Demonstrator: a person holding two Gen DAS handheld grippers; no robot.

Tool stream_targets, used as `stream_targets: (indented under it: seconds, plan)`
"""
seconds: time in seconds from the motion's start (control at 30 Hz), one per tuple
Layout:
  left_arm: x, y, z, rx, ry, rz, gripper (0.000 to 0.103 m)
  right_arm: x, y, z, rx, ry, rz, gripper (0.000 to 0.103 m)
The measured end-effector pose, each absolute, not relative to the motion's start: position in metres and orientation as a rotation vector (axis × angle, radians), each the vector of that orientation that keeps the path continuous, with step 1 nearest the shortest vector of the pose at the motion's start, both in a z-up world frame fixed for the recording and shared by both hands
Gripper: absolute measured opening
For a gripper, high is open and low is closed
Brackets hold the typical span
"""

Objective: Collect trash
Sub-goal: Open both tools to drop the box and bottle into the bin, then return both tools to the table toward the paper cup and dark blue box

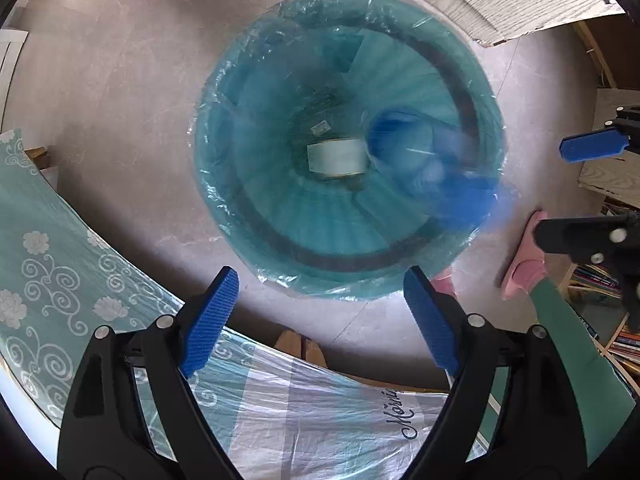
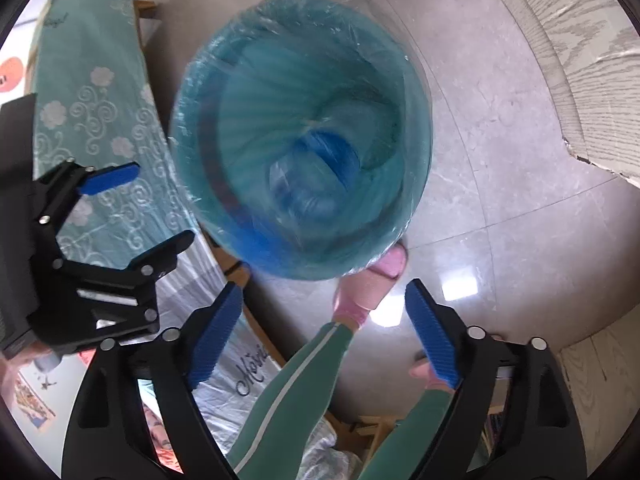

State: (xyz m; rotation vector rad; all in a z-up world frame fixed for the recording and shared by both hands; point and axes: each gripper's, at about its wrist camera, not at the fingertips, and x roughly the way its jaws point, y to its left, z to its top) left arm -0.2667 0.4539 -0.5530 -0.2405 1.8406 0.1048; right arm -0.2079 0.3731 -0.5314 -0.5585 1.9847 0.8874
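Floor bin point(image 1: 344, 276) (lined): blurred bottle point(image 2: 316, 176) below spread tongs point(image 2: 324, 332).

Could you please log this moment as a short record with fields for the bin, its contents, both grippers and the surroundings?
bin: round trash bin on the floor, lined with a teal plastic bag
contents: pale roll-shaped item at the bottom; blurred blue item inside the opening
left gripper: open, empty, above the bin's near rim
right gripper: open, empty
surroundings: patterned teal tablecloth beside the bin; pink slipper at the bin's edge
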Motion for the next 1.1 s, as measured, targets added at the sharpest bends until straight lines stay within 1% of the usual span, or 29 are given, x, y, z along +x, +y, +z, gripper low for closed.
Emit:
stream_targets:
  seconds: [0.07,0.2,0.3,0.43,0.53,0.57,0.6,0.73,0.8,0.9,1.0,1.1]
  plan:
    - [-0.269,0.457,-0.550,-0.263,1.835,0.100,0.083,-0.203,0.367,-0.522,-0.546,1.975,0.907,0.084]
    - [-0.283,0.460,-0.522,-0.319,1.796,0.093,0.083,-0.193,0.353,-0.487,-0.528,1.935,0.979,0.084]
    - [-0.298,0.457,-0.480,-0.317,1.753,0.057,0.083,-0.193,0.343,-0.445,-0.495,1.900,1.037,0.084]
    - [-0.311,0.450,-0.404,-0.264,1.690,-0.006,0.083,-0.196,0.330,-0.371,-0.447,1.812,1.139,0.084]
    - [-0.309,0.447,-0.336,-0.244,1.642,-0.056,0.083,-0.199,0.317,-0.307,-0.416,1.738,1.212,0.084]
    - [-0.303,0.446,-0.306,-0.227,1.613,-0.086,0.083,-0.201,0.312,-0.284,-0.428,1.707,1.238,0.084]
    - [-0.296,0.446,-0.281,-0.194,1.591,-0.112,0.083,-0.203,0.307,-0.259,-0.442,1.666,1.262,0.084]
    - [-0.261,0.428,-0.178,0.012,1.462,-0.201,0.083,-0.195,0.275,-0.166,-0.349,1.523,1.311,0.084]
    - [-0.239,0.412,-0.133,0.110,1.387,-0.244,0.084,-0.187,0.245,-0.120,-0.297,1.440,1.283,0.084]
    - [-0.205,0.375,-0.088,0.216,1.291,-0.355,0.088,-0.174,0.194,-0.068,-0.227,1.332,1.190,0.084]
    - [-0.171,0.324,-0.062,0.352,1.206,-0.495,0.088,-0.166,0.131,-0.032,-0.191,1.247,1.056,0.084]
    - [-0.146,0.261,-0.048,0.487,1.131,-0.627,0.088,-0.161,0.061,-0.012,-0.147,1.204,0.908,0.084]
